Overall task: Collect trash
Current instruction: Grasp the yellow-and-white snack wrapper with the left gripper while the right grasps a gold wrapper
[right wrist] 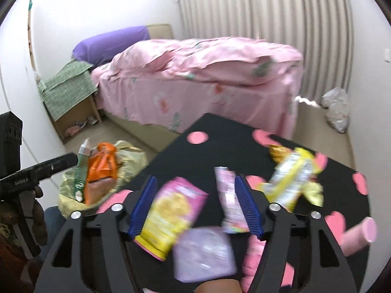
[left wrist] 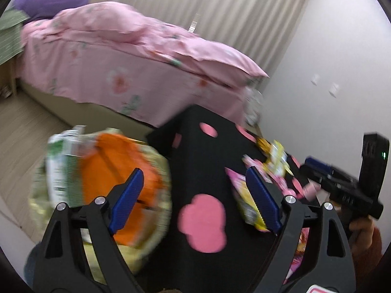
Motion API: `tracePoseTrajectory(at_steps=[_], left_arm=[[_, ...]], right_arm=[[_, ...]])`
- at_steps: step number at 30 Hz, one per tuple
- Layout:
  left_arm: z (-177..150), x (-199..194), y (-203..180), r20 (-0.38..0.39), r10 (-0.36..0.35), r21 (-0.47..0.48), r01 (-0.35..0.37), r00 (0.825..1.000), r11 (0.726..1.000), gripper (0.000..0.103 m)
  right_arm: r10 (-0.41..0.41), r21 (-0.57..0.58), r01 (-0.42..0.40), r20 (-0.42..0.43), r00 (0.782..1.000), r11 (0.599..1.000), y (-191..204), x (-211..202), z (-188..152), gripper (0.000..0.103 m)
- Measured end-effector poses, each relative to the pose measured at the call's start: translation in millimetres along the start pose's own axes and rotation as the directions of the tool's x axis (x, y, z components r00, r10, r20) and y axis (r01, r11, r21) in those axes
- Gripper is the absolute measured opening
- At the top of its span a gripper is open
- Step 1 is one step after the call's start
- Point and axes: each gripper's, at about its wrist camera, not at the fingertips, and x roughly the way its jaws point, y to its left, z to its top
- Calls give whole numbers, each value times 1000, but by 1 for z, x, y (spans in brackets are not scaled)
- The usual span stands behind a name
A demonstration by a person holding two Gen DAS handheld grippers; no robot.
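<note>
My left gripper [left wrist: 195,173] is open and holds nothing, above the black table [left wrist: 202,161] with pink spots. Left of the table, a yellowish trash bag [left wrist: 151,171] on the floor holds an orange packet [left wrist: 114,178] and a green-white packet [left wrist: 61,166]. My right gripper [right wrist: 195,180] is open over the table [right wrist: 220,134]. Below its jaws lie a pink-yellow snack packet [right wrist: 176,207], a lilac packet [right wrist: 202,254] and a pale pink wrapper [right wrist: 227,195]. A yellow-white wrapper [right wrist: 290,178] lies further right. The trash bag [right wrist: 129,153] shows at the left.
A bed with a pink cover [right wrist: 195,78] and purple pillow [right wrist: 110,44] stands behind the table. A bedside stand under green cloth [right wrist: 68,85] is at the left. A white plastic bag [right wrist: 337,107] lies by the curtain. A pink cylinder [right wrist: 359,234] rests on the table's right edge.
</note>
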Motion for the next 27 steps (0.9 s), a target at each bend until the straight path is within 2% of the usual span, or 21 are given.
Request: tracePoseTrajectory(at_steps=[3, 9, 13, 15, 17, 19, 21, 22, 24, 27], left_arm=[[-5, 14, -33, -27, -43, 65, 44, 999, 997, 81], [-14, 41, -74, -74, -99, 137, 108, 992, 985, 81], [-15, 58, -82, -118, -112, 141, 128, 987, 982, 86], [-8, 68, -92, -144, -133, 153, 155, 981, 976, 86], [4, 79, -110, -154, -137, 206, 167, 979, 964, 85], [17, 92, -134, -162, -149, 272, 189, 975, 944, 85], [28, 113, -159, -198, -159, 327, 218, 967, 920, 85], [34, 132, -177, -234, -169, 359, 246, 957, 900, 85], [39, 163, -202, -273, -157, 407, 262, 949, 875, 85], [39, 205, -227, -305, -101, 462, 240, 947, 854, 78]], right_arm=[[-38, 10, 39, -45, 998, 999, -33, -10, -11, 64], [-185, 71, 187, -35, 982, 980, -90, -9, -29, 64], [-157, 114, 161, -42, 987, 980, -123, 10, -25, 64], [-182, 123, 187, -48, 982, 975, -141, 25, -17, 64], [-262, 109, 266, -50, 964, 958, -148, 32, -10, 62], [-303, 95, 304, -21, 953, 948, -153, 27, -6, 62], [-374, 74, 373, 4, 927, 925, -159, 18, -3, 62], [-400, 71, 398, 14, 916, 915, -164, 13, -2, 62], [-447, 94, 443, 31, 894, 892, -183, 1, -1, 62], [-457, 174, 445, 30, 889, 878, -214, -17, -6, 62]])
